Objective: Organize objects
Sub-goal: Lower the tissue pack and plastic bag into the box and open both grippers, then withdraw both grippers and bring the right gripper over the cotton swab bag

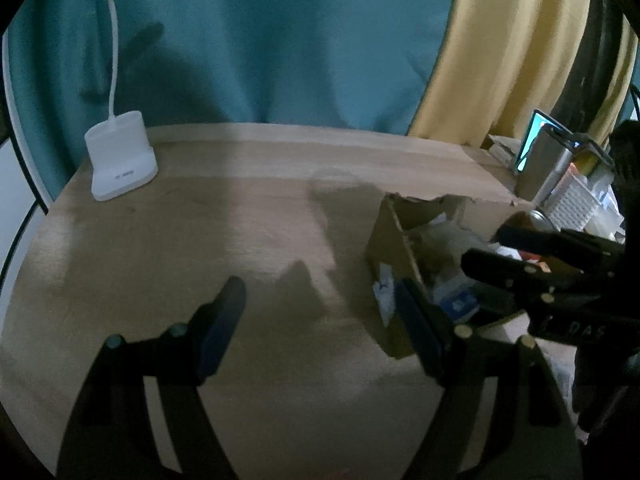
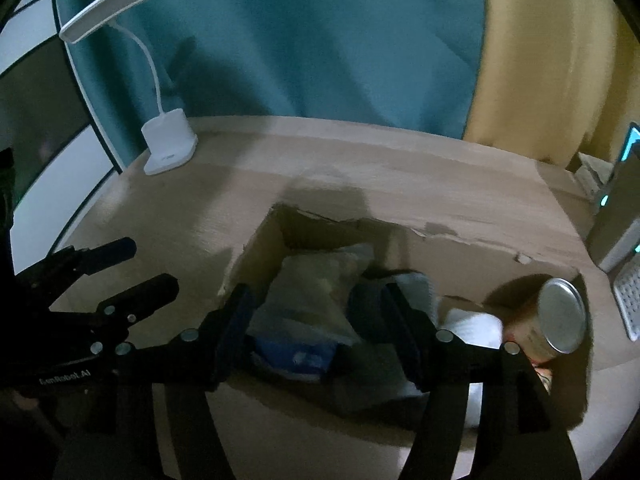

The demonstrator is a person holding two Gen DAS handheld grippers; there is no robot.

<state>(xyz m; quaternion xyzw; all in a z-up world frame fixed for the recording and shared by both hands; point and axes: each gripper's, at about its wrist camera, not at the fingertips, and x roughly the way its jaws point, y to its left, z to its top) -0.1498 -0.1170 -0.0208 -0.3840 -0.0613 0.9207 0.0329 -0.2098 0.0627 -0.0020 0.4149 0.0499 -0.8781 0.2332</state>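
Observation:
An open cardboard box [image 2: 260, 248] sits on the wooden table [image 1: 200, 220]; it also shows in the left wrist view [image 1: 384, 232]. Inside lie a crumpled pale plastic bag [image 2: 316, 284], a blue packet [image 2: 296, 354], a white roll [image 2: 476, 326] and a metal-topped can [image 2: 560, 316] lying on its side. My right gripper [image 2: 316, 312] is open and empty, hovering over the box's contents; it also shows in the left wrist view [image 1: 492, 248]. My left gripper [image 1: 320, 300] is open and empty above bare table, left of the box; it also shows in the right wrist view [image 2: 144, 268].
A white desk lamp [image 1: 120, 160] stands at the table's far left corner before a teal curtain. At the right stand a grey cylinder [image 1: 540, 168], a lit screen [image 1: 530, 136] and a white perforated basket [image 1: 572, 204]. A yellow curtain hangs behind them.

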